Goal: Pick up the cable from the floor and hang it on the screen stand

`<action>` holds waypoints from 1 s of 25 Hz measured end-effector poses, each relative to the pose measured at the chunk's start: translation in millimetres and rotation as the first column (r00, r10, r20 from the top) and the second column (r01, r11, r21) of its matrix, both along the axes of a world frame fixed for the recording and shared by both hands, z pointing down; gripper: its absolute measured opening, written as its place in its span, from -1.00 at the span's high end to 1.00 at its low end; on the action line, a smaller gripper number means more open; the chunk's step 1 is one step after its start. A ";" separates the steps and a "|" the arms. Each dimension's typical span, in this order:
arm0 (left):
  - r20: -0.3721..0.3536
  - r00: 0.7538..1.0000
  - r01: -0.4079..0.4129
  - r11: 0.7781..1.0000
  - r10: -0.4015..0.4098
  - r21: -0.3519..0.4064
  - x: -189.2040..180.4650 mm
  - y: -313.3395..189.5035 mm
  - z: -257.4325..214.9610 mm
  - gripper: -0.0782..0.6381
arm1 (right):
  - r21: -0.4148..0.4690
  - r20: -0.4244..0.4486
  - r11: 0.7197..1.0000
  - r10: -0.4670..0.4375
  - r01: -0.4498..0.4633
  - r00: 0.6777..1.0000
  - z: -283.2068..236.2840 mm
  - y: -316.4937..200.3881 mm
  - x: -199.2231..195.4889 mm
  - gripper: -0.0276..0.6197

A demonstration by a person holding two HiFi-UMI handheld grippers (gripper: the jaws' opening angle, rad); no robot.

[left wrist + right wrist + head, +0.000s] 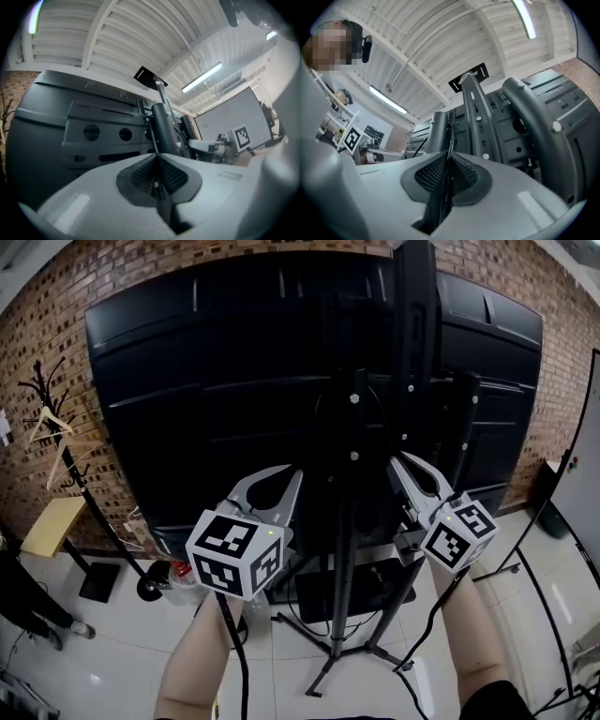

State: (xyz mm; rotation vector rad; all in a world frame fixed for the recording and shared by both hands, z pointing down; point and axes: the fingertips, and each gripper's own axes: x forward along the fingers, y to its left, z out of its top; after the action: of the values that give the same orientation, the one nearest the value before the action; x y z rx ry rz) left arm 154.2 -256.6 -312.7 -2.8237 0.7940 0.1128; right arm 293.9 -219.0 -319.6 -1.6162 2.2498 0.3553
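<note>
Behind the big screen [187,352], up against the screen stand [354,456], my left tool [292,474] and right tool [396,463] are both raised and clenched. The right one pinches the thin black cable [449,140] between its pads. The cable also rises from the left one's closed tip, beside the stand.

cable [449,133] path unclear (thin), stand post [413,296] cropped

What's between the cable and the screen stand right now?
Nothing visible. The left tool and the right tool are both shut on the cable. It rises from the jaws toward the screen stand, whose posts are directly ahead with no object between.
</note>
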 end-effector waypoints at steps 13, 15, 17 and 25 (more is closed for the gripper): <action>-0.055 0.998 0.015 0.995 -0.020 -0.096 -29.3 16.5 66.5 0.77 | -0.015 -0.167 0.999 0.027 -0.030 0.986 62.3 49.9 -45.1 0.82; -0.079 0.997 0.011 0.992 -0.021 -0.126 -36.3 19.3 80.3 0.77 | -0.013 -0.188 1.000 0.023 -0.026 0.982 73.3 61.1 -58.7 0.82; -0.088 0.996 0.009 0.991 -0.021 -0.137 -40.0 25.4 94.7 0.77 | -0.018 -0.189 1.000 0.017 -0.020 0.982 85.4 71.1 -70.0 0.83; -0.089 0.996 -0.011 0.988 -0.003 -0.156 -42.2 63.8 144.7 0.77 | -0.115 -0.102 0.993 0.020 -0.032 0.995 144.3 91.4 -92.0 0.89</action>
State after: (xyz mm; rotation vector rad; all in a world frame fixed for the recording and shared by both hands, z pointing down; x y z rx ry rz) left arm 112.1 -192.8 -167.9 -2.9858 0.8510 0.1863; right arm 201.9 -127.7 -175.4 -1.7231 2.3658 0.3243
